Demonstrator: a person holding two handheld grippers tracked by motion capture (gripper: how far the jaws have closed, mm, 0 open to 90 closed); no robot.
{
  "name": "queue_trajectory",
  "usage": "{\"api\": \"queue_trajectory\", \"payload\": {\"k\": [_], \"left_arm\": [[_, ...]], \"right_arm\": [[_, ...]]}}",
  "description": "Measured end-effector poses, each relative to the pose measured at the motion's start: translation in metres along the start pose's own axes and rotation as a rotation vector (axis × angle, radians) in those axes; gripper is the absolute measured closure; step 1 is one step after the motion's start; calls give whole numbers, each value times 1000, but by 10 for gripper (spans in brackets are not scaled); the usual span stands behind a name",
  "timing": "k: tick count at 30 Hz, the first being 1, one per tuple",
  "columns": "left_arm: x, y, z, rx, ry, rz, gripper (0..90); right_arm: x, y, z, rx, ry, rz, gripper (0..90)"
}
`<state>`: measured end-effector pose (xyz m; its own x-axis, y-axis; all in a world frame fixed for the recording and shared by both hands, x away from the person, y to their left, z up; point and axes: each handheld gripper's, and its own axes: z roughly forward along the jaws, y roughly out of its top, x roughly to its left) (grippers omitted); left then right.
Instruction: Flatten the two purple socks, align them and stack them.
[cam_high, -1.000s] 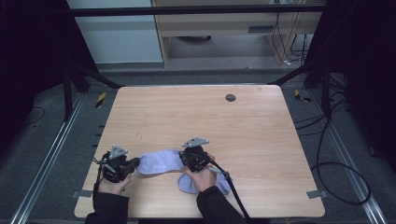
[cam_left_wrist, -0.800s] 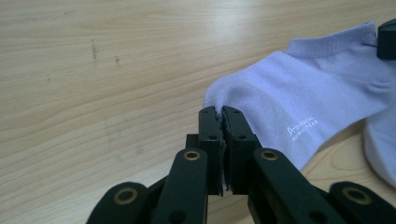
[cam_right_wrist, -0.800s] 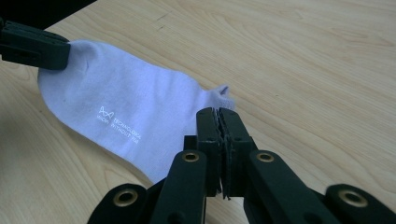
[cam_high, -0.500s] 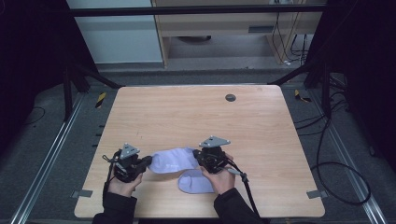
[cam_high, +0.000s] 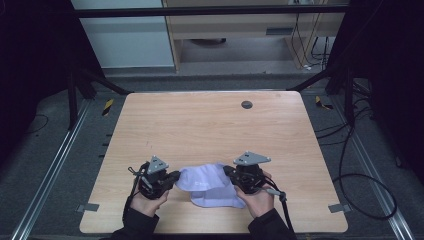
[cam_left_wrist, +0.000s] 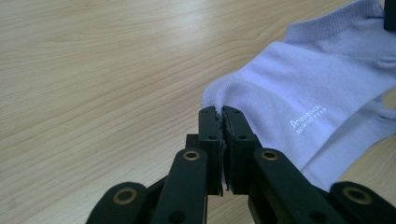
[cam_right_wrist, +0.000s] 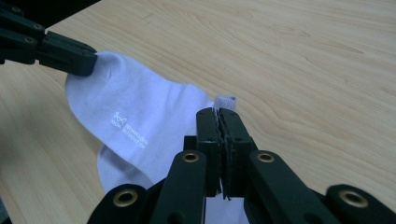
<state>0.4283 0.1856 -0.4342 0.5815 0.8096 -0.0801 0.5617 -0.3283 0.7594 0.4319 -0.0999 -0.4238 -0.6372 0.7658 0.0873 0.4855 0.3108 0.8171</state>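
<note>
Here, the left tool and the right tool are each clamped tight on an edge of a pale lilac sock — stretched between them over the table's near edge, above a second sock.

Light wood-grain table, square top, rounded corners, on a dark frame over grey carpet floor. Landmark: the small dark round disc set in the tabletop near the far edge, a bit right of centre. Pale lilac sock, with small white lettering on it, is well apart from the disc, toward the near edge and slightly left of it; its lower part rests on the wood, upper part raised off it. Rest of the top is plain wood.
</note>
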Motion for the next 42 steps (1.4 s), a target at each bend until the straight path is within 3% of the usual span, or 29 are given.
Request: {"api": "queue_trajectory", "payload": {"k": [11,18,29,42], "left_arm": [[-21,2,17,48,-38,51,869],[-32,-3,27,91,-58,79,869],[-33,-9,37,135,-64,88,868],[-35,-16,46,184,-63,100,866]], "right_arm": [[-9,-24,-23,27,-17,18,882],[-12,-38,-26,50,-26,24,881],[-16,-51,-23,85,-26,39,880],[-20,-67,-13,168,-32,53,874]]}}
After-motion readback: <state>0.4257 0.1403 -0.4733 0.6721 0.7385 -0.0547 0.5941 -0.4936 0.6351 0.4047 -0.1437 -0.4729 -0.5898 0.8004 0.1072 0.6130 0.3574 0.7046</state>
